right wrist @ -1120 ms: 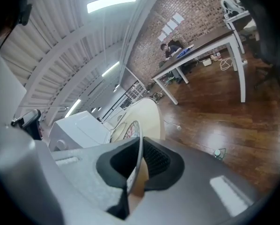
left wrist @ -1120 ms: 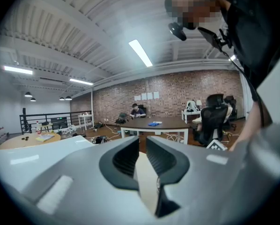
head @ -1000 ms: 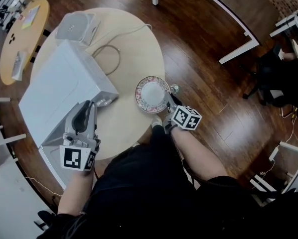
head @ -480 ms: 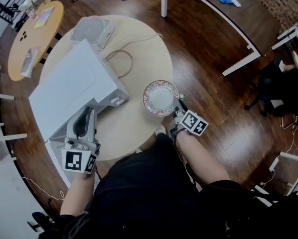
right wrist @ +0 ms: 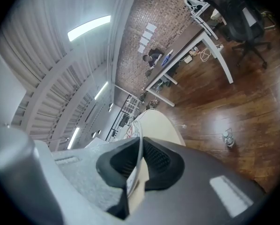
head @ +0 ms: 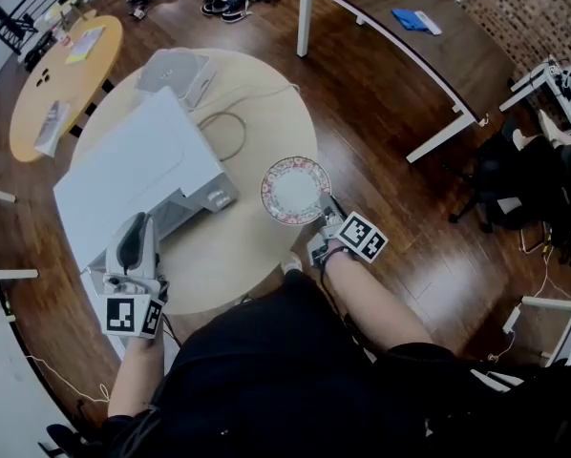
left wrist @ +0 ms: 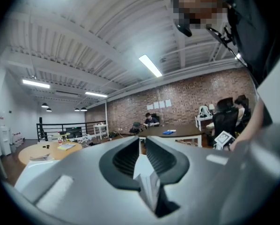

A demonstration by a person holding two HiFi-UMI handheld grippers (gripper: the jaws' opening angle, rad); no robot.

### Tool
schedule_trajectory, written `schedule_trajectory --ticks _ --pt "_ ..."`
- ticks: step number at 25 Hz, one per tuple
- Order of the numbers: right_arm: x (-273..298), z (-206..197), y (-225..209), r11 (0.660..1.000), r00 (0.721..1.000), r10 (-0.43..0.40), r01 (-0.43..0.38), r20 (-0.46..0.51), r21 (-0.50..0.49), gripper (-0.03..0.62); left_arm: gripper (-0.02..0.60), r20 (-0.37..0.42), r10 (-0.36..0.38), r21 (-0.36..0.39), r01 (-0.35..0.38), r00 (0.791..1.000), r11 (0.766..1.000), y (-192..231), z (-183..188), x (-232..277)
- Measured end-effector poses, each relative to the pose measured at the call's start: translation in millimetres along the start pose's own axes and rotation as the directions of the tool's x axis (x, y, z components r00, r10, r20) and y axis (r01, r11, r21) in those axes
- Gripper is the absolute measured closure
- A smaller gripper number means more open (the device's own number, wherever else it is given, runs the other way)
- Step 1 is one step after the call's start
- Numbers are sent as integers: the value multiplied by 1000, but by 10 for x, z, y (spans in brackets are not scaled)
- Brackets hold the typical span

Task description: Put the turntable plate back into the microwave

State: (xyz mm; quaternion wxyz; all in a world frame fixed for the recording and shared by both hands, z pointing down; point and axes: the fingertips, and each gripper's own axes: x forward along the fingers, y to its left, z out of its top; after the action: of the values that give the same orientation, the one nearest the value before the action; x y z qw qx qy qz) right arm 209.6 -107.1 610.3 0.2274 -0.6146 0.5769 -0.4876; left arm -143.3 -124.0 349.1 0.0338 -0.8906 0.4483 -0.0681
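Right tool (head: 322, 219), in the head view, is gripping the near rim of the round white plate with a patterned border (head: 295, 191). The plate is facing up over the round beige table (head: 266, 113), just beside the white box-shaped microwave (head: 133, 170). Left tool (head: 136, 232) is sitting at the microwave's front.

In the left gripper view, its jaws are pinching a thin white door edge (left wrist: 149, 186).

In the right gripper view, the plate is showing edge-on, clamped between the jaws and running straight away from them.
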Motion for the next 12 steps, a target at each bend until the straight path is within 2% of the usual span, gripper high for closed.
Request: schedule_trajectory --ticks 4,6,7,12 --pt "-16 20 124 1000 1000 24 -24 -1 8 577 534 30 48 -3 -48 998 999 117 34 -154" --pt "-55 38 120 1000 1000 20 -20 3 7 577 559 38 64 -14 -63 997 998 152 -13 -189" --pt "-67 31 122 1000 1000 17 -17 3 8 577 577 38 71 -19 -70 997 997 176 -36 -213" --pt "-111 -62 85 1000 1000 11 -11 -11 4 577 577 37 81 -28 -80 996 996 214 -161 -327"
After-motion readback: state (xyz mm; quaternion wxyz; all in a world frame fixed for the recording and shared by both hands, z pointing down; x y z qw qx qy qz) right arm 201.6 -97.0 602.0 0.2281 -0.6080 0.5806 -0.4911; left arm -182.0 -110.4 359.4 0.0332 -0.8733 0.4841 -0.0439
